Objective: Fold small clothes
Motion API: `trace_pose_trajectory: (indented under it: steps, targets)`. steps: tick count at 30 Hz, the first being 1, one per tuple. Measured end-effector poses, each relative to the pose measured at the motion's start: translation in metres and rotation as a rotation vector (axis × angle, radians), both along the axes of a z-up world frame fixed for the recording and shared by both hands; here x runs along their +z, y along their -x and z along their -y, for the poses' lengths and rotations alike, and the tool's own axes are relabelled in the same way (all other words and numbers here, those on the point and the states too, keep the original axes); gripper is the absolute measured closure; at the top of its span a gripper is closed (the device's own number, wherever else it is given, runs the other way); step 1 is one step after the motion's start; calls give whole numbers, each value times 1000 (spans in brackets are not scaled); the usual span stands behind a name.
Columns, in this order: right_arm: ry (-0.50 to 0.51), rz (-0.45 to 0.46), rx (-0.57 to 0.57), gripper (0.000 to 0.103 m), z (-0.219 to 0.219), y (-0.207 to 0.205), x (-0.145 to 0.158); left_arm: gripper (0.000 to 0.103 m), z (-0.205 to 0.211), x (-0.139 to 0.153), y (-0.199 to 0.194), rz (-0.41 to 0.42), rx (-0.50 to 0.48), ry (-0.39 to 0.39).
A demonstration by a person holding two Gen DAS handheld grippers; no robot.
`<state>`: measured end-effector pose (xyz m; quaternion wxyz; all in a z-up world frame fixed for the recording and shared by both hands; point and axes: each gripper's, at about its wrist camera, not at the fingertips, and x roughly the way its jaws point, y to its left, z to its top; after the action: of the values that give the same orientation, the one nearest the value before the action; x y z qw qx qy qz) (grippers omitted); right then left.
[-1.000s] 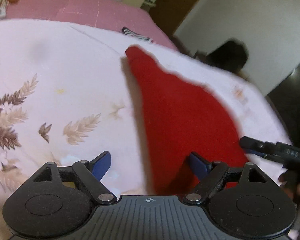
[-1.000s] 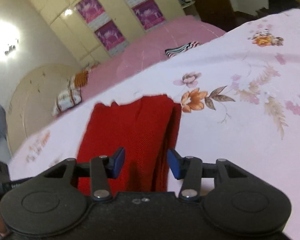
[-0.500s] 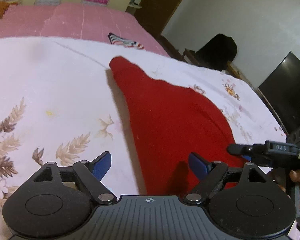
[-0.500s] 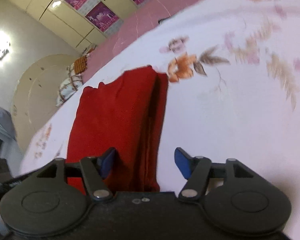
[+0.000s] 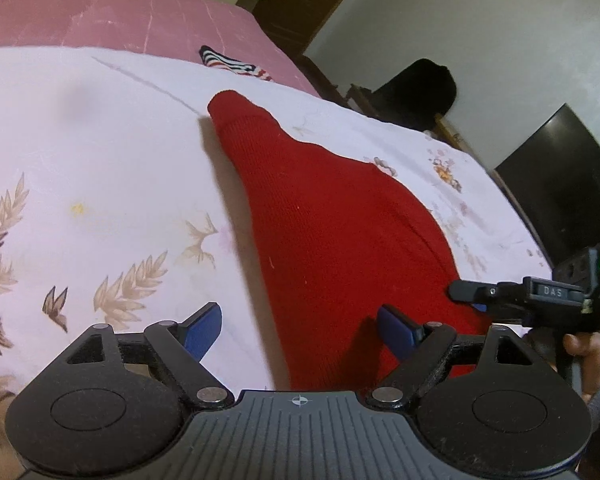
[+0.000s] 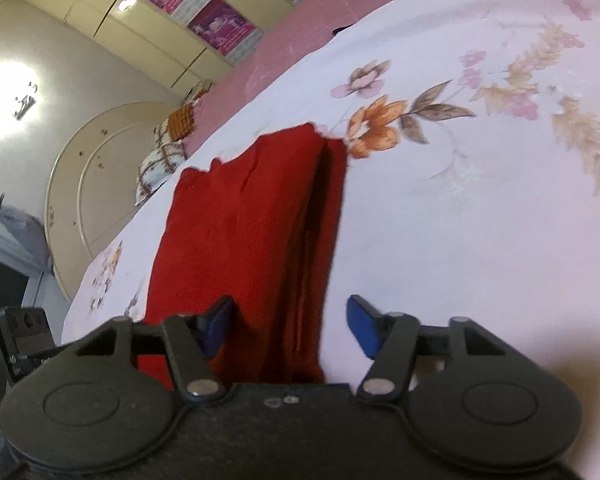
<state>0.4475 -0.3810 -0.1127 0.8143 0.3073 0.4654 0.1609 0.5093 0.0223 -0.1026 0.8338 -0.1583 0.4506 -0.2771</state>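
Red knit cloth, a small red garment (image 5: 340,232), is seen lying flat on the flowered bed sheet (image 5: 100,168), near the front edge of the bed. In the right wrist view it is seen stacked in layers, with a long fold line running down its right side, so at least one fold is judged to be done already. The left gripper (image 5: 300,330) is held wide over the near edge of the garment, and nothing is pinched by it. The right gripper (image 6: 290,326) is set about half wide; its jaws have just been closing a little, with the folded edge seen between them, but the cloth is not pressed by the pads. Nothing is lifted yet. One more fold, to make the bundle shorter, is thought to be left. A striped item (image 5: 232,62) is seen farther back on the bed, maybe to be folded later.
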Motion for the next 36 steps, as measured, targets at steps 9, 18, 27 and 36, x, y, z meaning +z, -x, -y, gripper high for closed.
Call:
trace_pose_trajectory:
  steps: [9,18,27,36]
  targets:
    - [-9,3,35,36,-17,-10,-4,19,2,-21,-15,-119,-74,240]
    - [-44,2,96,51,-1,-10,-8,38,-5,-29,-20,-141,-76,264]
    - [-106,43,114,43,-25,-23,-14,38,1,-31,-27,-139,-73,299]
    - [-149,40,88,57,-5,-26,-22,42,4,-35,-35,-131,-48,318]
